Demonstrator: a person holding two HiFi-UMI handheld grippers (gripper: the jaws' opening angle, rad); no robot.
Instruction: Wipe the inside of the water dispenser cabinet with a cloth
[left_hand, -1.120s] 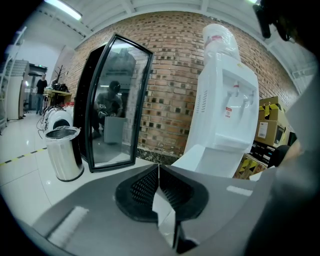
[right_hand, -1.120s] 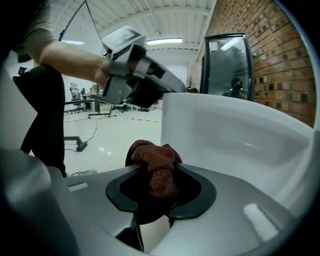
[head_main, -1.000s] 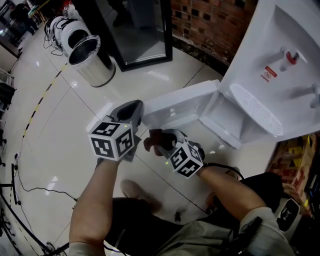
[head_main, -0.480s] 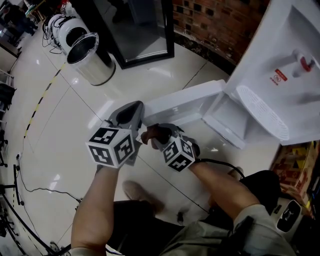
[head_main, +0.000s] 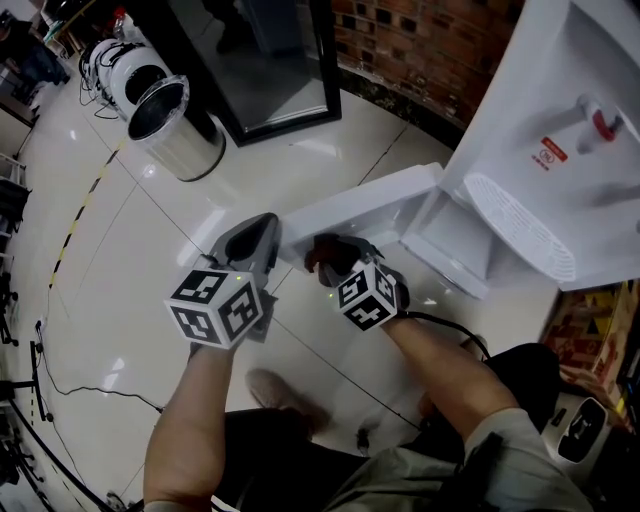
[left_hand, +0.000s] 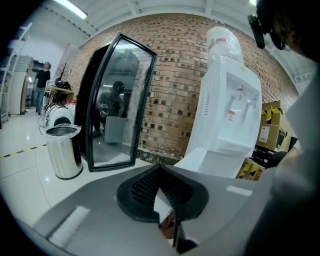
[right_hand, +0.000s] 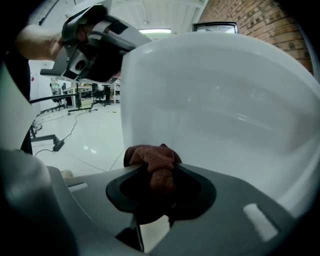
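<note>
Over the last second the right tool has moved up and to the right in the head view, from below the door's edge onto the open door of the dispenser. It has rolled a little on the way. It carries the cloth, a brown wad pinched between its jaws at about half width. The jaws have not changed their hold. In the right gripper view the door's white inner face fills nearly the whole frame, just ahead of the cloth. Whether the cloth already touches the panel I cannot tell.

The left tool has not moved. It sits at centre left of the head view, just beside the free end of the door, with its jaws fully closed on nothing, as the left gripper view shows. It may be steadying the door, but contact is not clear.

I judge that the cloth has just reached the first white surface, and the wipe is at its start. The cabinet itself lies right of centre in the head view, well apart from the cloth and not yet wiped. The inside is likely to come after a pass over the door.
</note>
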